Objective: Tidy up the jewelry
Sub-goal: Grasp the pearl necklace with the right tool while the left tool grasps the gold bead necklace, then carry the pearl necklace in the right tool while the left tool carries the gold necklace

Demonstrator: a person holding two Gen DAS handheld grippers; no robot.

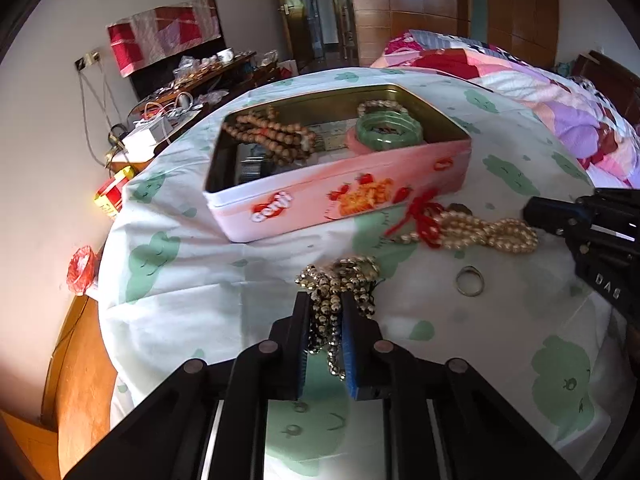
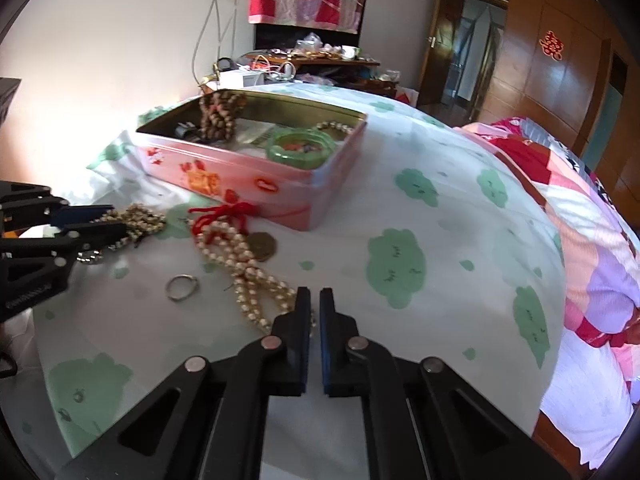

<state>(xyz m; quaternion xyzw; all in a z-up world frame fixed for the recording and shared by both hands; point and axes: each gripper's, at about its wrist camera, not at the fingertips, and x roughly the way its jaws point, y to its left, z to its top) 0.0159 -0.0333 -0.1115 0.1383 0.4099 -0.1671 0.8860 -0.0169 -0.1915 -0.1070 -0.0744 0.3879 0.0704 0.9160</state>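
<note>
- My left tool (image 1: 325,300) was clamped on the gold bead strand (image 1: 340,276), which lay on the bed sheet (image 1: 192,280) before the pink tin (image 1: 344,188).
- My right tool (image 2: 315,300) was pinched together, empty, beside the pearl strand (image 2: 248,276).
- Ring (image 2: 182,287) lay loose between both strands.

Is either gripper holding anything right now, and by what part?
The left gripper is shut on the gold bead strand, pinching its near bunched end. The right gripper is shut and holds nothing.
</note>
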